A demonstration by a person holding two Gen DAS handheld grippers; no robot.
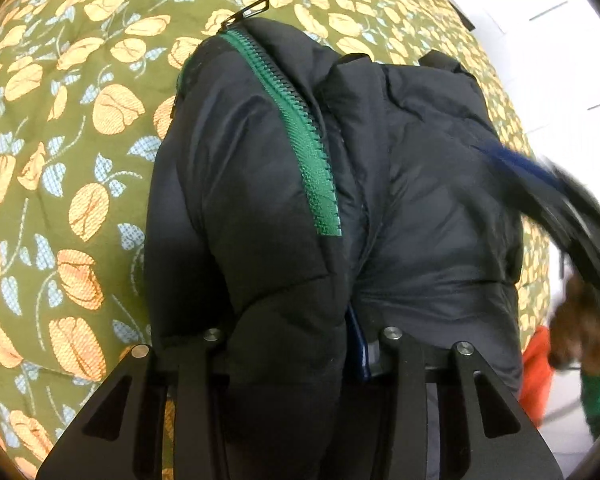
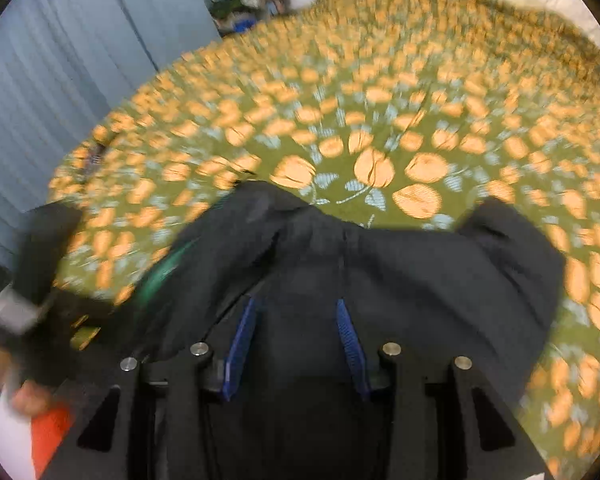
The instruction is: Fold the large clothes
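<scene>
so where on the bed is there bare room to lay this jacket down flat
The floral bedspread lies bare beyond the black jacket, out to its far edge, and left of the green zipper. Crowded: the near edge, where both grippers clamp bunched jacket.

Jacket point(image 1: 420, 208): black, puffy, slight navy cast. Its zipper point(image 1: 300, 128): bright green tape and teeth; zipper pull point(image 1: 247, 11) dark. Bedspread point(image 1: 60, 128): olive green with a repeating print of orange-peach flowers, pale blue leaves and thin pale stems. Left gripper point(image 1: 296, 344) black with silver pins; right gripper point(image 2: 296, 344) black with ribbed blue pads point(image 2: 242, 344). Curtain point(image 2: 60, 80): grey-blue.
</scene>
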